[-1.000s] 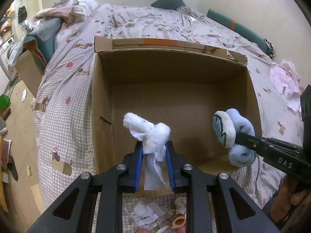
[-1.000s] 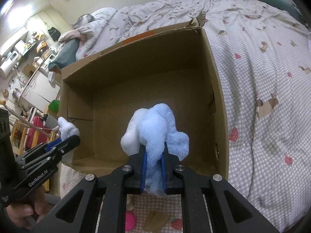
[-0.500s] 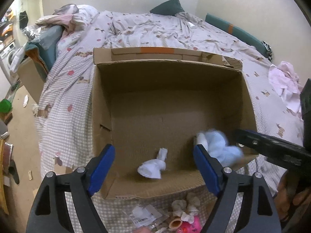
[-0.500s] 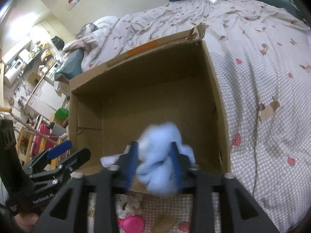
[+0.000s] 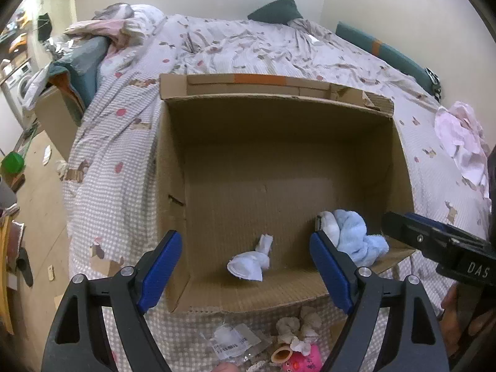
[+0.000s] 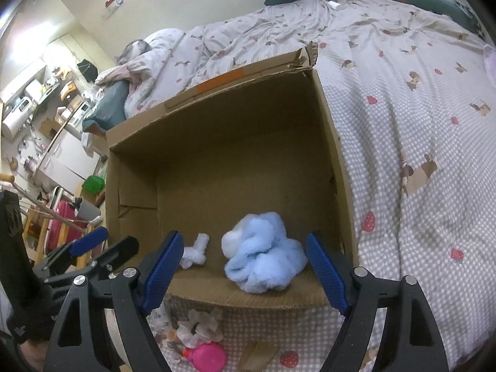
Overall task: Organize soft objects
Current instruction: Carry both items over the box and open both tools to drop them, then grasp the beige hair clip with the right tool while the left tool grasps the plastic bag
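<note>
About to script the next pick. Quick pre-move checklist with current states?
1. Left gripper open, nothing held: ok.
2. Right gripper open, nothing held: ok.
3. White sock lying on the cardboard box floor: ok.
4. Light blue plush slipper inside the box, near its front right corner: ok.
5. Loose items left on the bed in front of the box, including a pink toy: not ok.
6. Whether that toy is soft: cannot tell.

White sock [image 5: 249, 263] and blue plush [image 6: 265, 252] lie inside box [image 5: 169, 186].
</note>
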Tool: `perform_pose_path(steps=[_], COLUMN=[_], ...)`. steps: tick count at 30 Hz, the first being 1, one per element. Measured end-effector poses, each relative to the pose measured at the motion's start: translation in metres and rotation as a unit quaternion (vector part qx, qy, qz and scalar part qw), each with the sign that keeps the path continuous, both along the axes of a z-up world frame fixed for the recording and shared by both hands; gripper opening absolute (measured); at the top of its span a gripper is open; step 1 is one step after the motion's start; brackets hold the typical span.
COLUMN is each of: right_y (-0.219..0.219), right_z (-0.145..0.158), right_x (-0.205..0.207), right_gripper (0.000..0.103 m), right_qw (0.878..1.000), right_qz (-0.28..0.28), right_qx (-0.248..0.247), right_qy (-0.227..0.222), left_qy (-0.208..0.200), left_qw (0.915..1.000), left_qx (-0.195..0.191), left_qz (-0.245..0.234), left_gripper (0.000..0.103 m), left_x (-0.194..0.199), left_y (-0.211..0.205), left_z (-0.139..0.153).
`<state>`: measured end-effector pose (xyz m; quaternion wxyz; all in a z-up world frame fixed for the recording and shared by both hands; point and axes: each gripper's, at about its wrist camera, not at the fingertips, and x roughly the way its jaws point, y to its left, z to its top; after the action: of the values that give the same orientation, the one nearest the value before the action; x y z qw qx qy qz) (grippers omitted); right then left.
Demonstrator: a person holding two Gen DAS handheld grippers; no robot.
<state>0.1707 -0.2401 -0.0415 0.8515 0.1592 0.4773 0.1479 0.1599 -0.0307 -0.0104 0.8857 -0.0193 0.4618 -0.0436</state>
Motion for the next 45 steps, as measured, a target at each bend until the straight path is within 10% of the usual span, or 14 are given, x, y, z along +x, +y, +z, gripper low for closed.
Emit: perform_pose_path(steps=[26,33,38,45], right_y=[-0.016,-0.029,-0.025,0.002], right_z=[0.008,-0.036,-0.071,-0.086], right_x=[-0.077,-0.074,-0.071,-0.067], right_gripper=[0.086,0.084,0.057,0.057], right_qw=[0.999,0.990,0.974,0.971], right_qz=[-0.019,-0.025,-0.015,0.006], right_qx=[-0.014,0.039,0.085,0.044], right_qy=[0.026,0.130,0.211,0.234], left_qy=[0.059,0.085,0.101,0.110], left_qw=[0.9945,0.9890,0.9838,0.9778], left_qx=[0.009,0.003,-0.007,-0.013], left_qz=[0.086,0.121,0.148,0.178], left_gripper=[0.083,0.083,0.083,0.083], left_x=[-0.088,-0.096,-0.093,-0.091], left_y=[0.048,0.065,0.078,0.091], left_z=[-0.007,-0.021,-0.029,-0.033])
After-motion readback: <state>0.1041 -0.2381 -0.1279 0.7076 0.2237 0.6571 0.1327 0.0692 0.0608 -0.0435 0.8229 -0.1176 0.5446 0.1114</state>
